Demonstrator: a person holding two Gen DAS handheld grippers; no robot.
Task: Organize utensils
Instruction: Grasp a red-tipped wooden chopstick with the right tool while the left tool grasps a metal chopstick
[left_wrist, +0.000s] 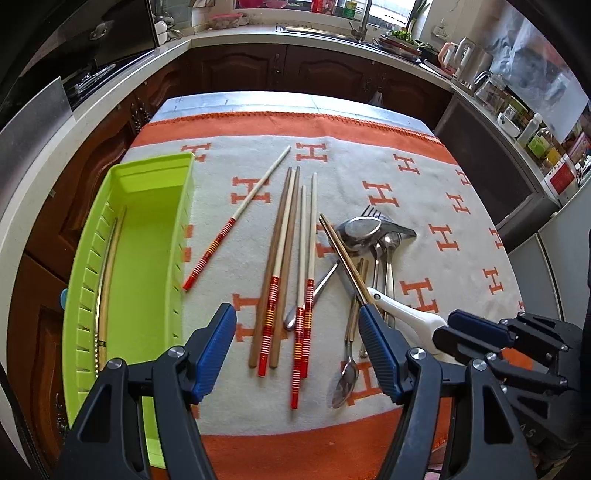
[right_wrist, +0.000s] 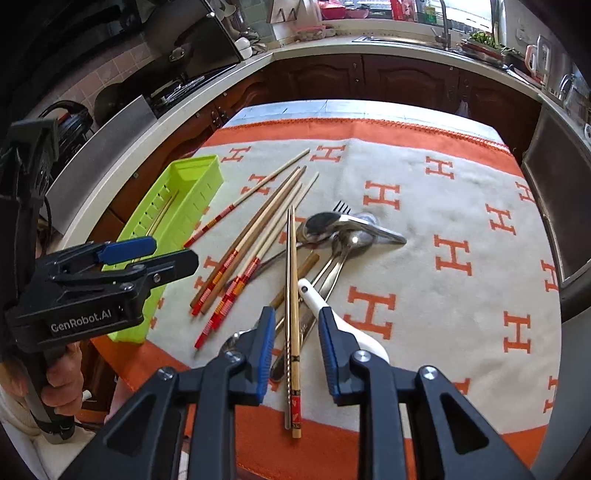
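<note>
Status: early. The lime-green slotted plastic tray (left_wrist: 147, 229) holds one chopstick. Remaining wooden chopsticks (left_wrist: 284, 266) and steel spoons (left_wrist: 369, 236) lie loose on the orange-patterned tabletop cloth (left_wrist: 443, 177). Left claw (left_wrist: 297, 350) and right claw (right_wrist: 295, 350) both stand apart, gripping nothing.

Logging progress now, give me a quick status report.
Left hand-held gripper open, empty. Right hand-held gripper open over gold chopstick pair. Green tray holds one chopstick. White spoon alongside.
</note>
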